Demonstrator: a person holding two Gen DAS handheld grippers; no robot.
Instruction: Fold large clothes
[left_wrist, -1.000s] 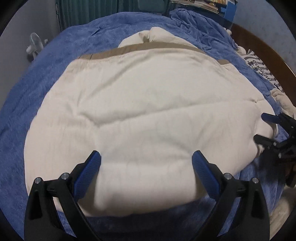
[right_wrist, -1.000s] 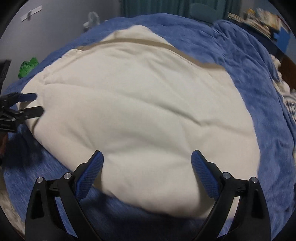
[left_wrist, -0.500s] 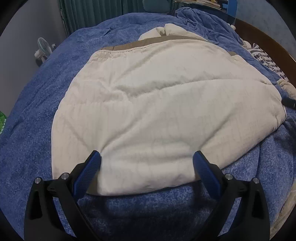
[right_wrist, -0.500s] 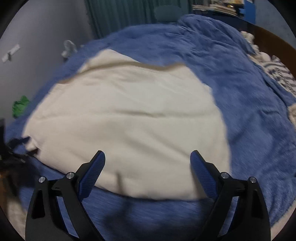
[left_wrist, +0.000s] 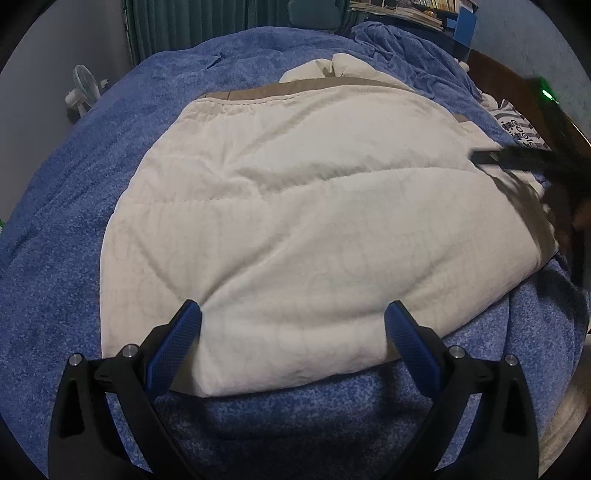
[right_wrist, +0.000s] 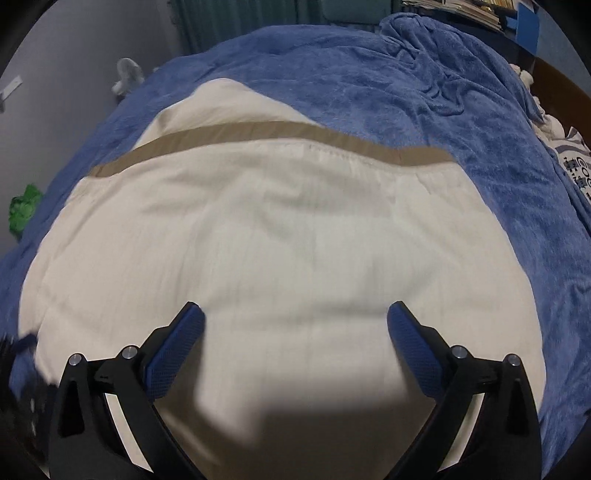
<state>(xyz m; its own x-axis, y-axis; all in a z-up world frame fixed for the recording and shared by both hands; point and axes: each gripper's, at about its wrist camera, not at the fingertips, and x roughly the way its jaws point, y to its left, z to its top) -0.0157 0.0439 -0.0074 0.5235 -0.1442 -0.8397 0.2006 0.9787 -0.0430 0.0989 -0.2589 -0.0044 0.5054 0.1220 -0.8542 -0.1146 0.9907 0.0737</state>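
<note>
Hovering spread-fingered, both grippers (left_wrist: 293, 325) (right_wrist: 295, 325) face a cream quilt (left_wrist: 314, 229), its right edge blur-hidden.

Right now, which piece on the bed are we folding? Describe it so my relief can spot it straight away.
Start from the bed's blue blanket, which covers nearly everything in view. Lying flat in its middle is the cream quilted garment, with both open grippers, left gripper and right gripper, over its near edge. Only it has a tan band across its far edge; the striped cloth lies off to the right.
</note>
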